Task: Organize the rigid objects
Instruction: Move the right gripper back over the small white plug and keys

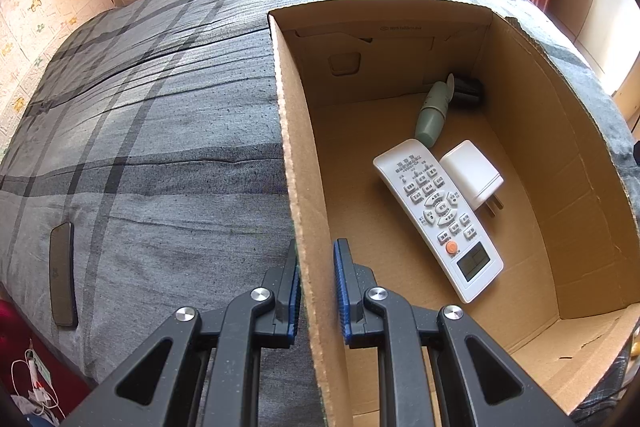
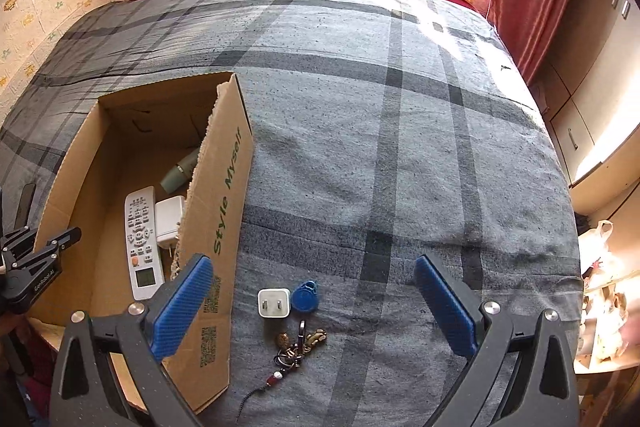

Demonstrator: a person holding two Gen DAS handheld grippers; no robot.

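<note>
— While the left hand-held gripper is straddling the left wall of the cardboard box, jaws narrowed around it, what is the right one doing?

— The right hand-held gripper is hanging wide and empty over the bed, just right of the box. It seems to be lining up on the white charger lying prongs-up beside the box.

— And next?

— Probably lowering and closing on that small, smooth cube. A blue tag is touching it, with keys just beyond.

— Inside the box?

— A remote, a plug and a green fan are lying there already.
</note>
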